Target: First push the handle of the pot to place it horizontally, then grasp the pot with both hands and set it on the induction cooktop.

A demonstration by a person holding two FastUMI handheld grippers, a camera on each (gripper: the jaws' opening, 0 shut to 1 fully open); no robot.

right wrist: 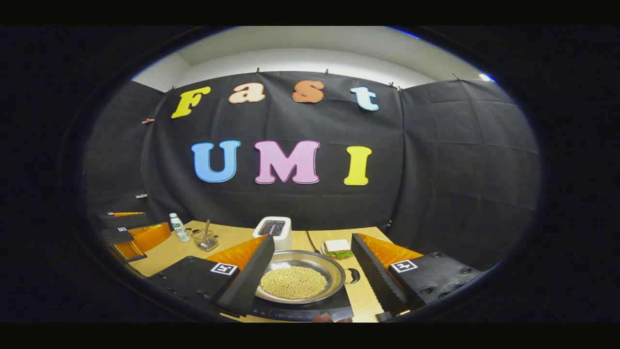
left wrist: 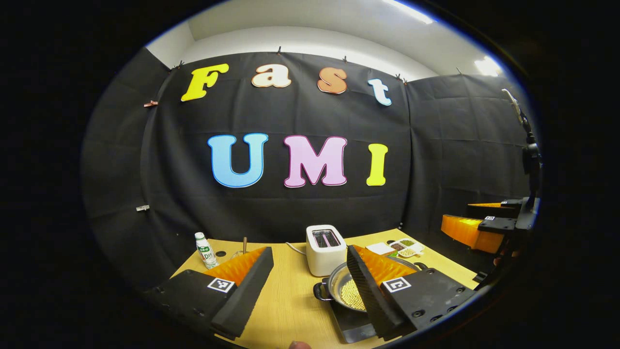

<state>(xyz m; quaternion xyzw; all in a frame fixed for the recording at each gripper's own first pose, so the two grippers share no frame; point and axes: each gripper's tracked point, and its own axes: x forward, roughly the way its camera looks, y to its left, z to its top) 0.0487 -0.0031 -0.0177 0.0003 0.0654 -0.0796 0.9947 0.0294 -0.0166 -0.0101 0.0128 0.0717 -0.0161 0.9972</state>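
2 hand-held grippers, left (left wrist: 307, 271) and right (right wrist: 311, 259), gape released above the pot (right wrist: 300, 276) on the cooktop (right wrist: 300, 312).

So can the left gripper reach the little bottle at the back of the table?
Probably yes. The left gripper has its jaws open, raised above bare table, and the bottle stands ahead, just past its left finger, with nothing between. The toaster and pot sit off to the right.
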